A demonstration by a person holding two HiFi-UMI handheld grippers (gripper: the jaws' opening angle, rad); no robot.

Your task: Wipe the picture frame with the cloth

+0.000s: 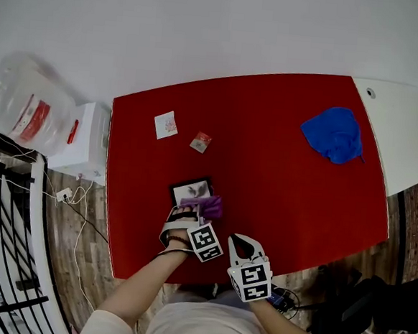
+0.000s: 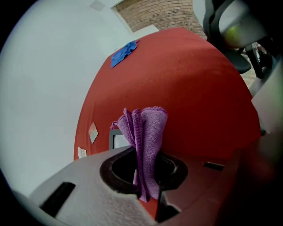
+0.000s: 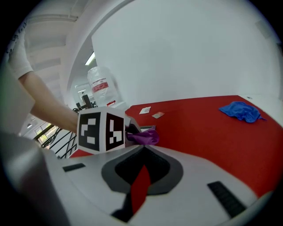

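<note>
Two tools: left tool (image 2: 148, 152) clamps cloth (image 2: 148, 128) by picture frame (image 2: 117, 140); right tool (image 3: 144, 145) closed, empty.

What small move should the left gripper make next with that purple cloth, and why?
Probably drag the purple cloth across the picture frame: the left gripper has it clamped, and it sits only at the frame's near-right corner, the rest uncovered.

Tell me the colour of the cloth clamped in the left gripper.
Purple. The cloth shows best in the left gripper view.
</note>
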